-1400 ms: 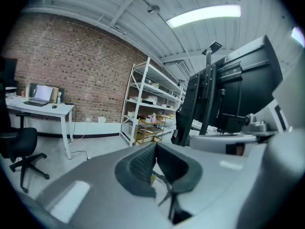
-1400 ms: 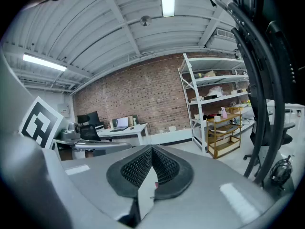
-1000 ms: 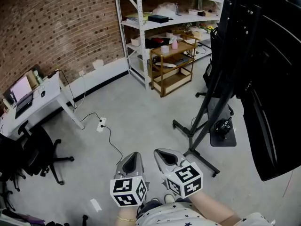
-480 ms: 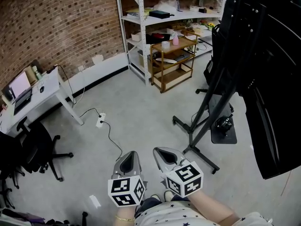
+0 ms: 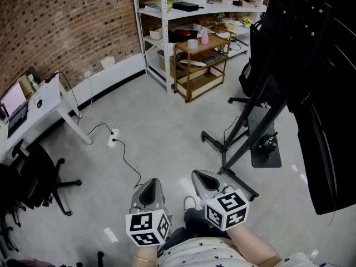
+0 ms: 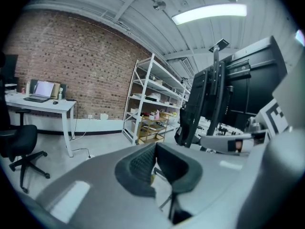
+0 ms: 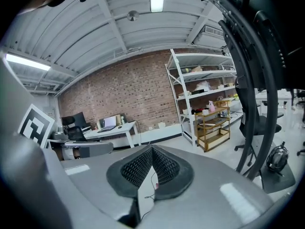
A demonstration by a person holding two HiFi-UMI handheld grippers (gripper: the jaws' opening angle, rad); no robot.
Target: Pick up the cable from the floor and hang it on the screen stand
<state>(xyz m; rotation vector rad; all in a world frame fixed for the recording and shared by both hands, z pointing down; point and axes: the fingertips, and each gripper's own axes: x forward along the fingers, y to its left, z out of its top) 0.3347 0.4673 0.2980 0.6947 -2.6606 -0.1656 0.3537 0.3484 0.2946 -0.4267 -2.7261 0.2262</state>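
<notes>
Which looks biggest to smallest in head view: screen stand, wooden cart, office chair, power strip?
1. screen stand, by far.
2. wooden cart and office chair: these look alike, so unranked.
3. power strip, tiny on the floor.

The open floor (image 5: pixel 167 132) straight ahead is clear for passage, crossed only by a thin cable (image 5: pixel 127 163). The screen stand (image 5: pixel 245 135) blocks the right. The desk (image 5: pixel 44 96) and chair (image 5: pixel 30 174) block the left, and a wooden cart (image 5: pixel 201 65) stands at the far end.
</notes>
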